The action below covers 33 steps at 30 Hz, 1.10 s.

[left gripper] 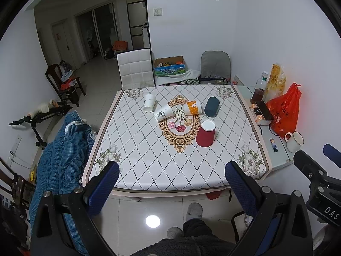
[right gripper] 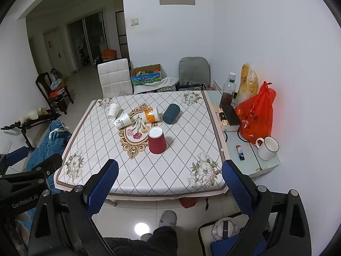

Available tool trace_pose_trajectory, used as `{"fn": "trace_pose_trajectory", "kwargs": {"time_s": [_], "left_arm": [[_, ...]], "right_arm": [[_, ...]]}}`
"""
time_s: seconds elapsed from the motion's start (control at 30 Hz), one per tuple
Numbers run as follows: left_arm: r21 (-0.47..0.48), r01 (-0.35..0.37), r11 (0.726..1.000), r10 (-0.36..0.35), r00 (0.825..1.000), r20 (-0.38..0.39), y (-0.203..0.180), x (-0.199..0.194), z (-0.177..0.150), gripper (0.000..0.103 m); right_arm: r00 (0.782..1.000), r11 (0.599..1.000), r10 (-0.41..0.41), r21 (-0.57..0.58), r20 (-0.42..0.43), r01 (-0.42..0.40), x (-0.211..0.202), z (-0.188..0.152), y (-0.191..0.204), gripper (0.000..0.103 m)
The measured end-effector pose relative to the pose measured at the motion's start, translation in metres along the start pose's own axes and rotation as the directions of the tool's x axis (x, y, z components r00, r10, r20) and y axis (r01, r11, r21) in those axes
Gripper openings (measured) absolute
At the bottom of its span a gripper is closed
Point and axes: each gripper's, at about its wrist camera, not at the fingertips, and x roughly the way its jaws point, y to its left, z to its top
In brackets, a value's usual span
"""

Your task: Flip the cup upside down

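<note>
Red cup (left gripper: pixel 205 133) stands mouth-down on the table (left gripper: pixel 149 170), right of the floral medallion, near the middle. Four more cups lie on their sides behind it: two white (left gripper: pixel 149 106) (left gripper: pixel 163 112), one orange (left gripper: pixel 192 107), one teal (left gripper: pixel 212 106).

Left wrist view: left gripper (left gripper: pixel 171 188) hangs off the near table edge, jaws spread wide, holding nothing. Right gripper's body shows at the far right edge; its jaw state cannot be read from here. White mug (left gripper: pixel 295 141) sits on the side shelf.

Right wrist view: right gripper (right gripper: pixel 169 186) also short of the table edge, jaws spread wide, empty. Red cup (right gripper: pixel 157 140) lies nearly straight ahead. This view gives a clearer look at the mug (right gripper: pixel 267 148) and shows part of the left gripper's body at the left edge.

Judgement: approach step, no cup grasped yet. One cup looks done; the lying ones likely remain. Next move calls for reaching over the table, closing on a side-lying cup across its wall, then rotating it to rest mouth-down.
</note>
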Motion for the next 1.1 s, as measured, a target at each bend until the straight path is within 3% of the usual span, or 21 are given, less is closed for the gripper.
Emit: {"fn": "trace_pose_trajectory", "kwargs": {"time_s": [1.1], "left_arm": [[0.006, 0.006, 1.000, -0.006, 1.000, 0.004, -0.002, -0.011, 0.000, 0.102]], "right_arm": [[1.000, 1.000, -0.008, 0.000, 0.002, 0.008, -0.010, -0.009, 0.002, 0.099]]}}
